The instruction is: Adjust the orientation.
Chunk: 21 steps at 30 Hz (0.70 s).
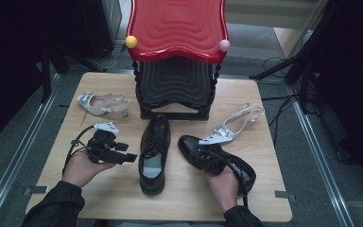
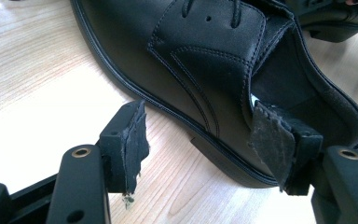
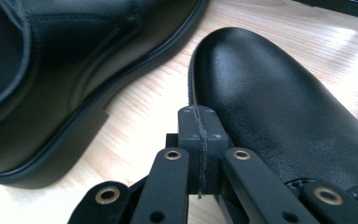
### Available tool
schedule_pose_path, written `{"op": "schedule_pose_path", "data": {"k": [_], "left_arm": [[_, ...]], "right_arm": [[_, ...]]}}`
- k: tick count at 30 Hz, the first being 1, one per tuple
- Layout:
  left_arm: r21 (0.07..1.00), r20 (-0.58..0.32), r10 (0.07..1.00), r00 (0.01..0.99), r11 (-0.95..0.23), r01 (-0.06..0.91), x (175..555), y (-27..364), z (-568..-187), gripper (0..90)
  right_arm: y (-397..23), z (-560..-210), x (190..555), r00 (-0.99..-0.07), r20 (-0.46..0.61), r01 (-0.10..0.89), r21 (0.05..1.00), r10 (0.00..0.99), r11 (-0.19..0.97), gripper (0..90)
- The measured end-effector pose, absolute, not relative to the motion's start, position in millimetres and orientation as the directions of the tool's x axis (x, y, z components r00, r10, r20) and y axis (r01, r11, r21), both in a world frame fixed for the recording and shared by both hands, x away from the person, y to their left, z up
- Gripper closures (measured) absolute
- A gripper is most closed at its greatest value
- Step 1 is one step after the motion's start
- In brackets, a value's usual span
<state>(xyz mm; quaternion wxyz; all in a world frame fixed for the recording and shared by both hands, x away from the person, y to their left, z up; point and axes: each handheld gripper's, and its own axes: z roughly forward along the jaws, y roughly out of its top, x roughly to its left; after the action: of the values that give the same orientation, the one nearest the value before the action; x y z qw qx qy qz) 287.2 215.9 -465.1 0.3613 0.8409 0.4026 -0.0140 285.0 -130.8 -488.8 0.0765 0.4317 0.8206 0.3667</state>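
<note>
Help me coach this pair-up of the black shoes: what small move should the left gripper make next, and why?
Probably ease the left gripper forward and close it on the upright black dress shoe's side wall. Its jaws stand open, one pad already at the shoe's opening edge, the other outside over the wooden table. The right gripper is shut, empty, by the other black shoe's toe.

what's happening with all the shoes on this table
A person holds a gripper in each hand over a wooden table. The open left gripper reaches toward the side of the middle black leather lace-up shoe. The right gripper, fingers pressed shut on nothing, rests over the other black leather shoe. Two pale heeled sandals lie beside a red-topped stool.
</note>
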Motion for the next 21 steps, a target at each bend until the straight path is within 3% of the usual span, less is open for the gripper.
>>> {"op": "schedule_pose_path", "data": {"k": [11, 21], "left_arm": [[0.595, -0.314, 0.664, 0.679, -0.419, 0.685, 288, 215, -465, 36.5], [0.596, -0.314, 0.658, 0.684, -0.425, 0.682, 290, 212, -465, 36.4]], "right_arm": [[-165, -458, 285, -0.620, 0.226, 0.643, 0.696, 0.751, 0.321, 90.0], [-218, -447, 287, -0.565, 0.229, 0.660, 0.702, 0.793, 0.268, 90.0]]}}
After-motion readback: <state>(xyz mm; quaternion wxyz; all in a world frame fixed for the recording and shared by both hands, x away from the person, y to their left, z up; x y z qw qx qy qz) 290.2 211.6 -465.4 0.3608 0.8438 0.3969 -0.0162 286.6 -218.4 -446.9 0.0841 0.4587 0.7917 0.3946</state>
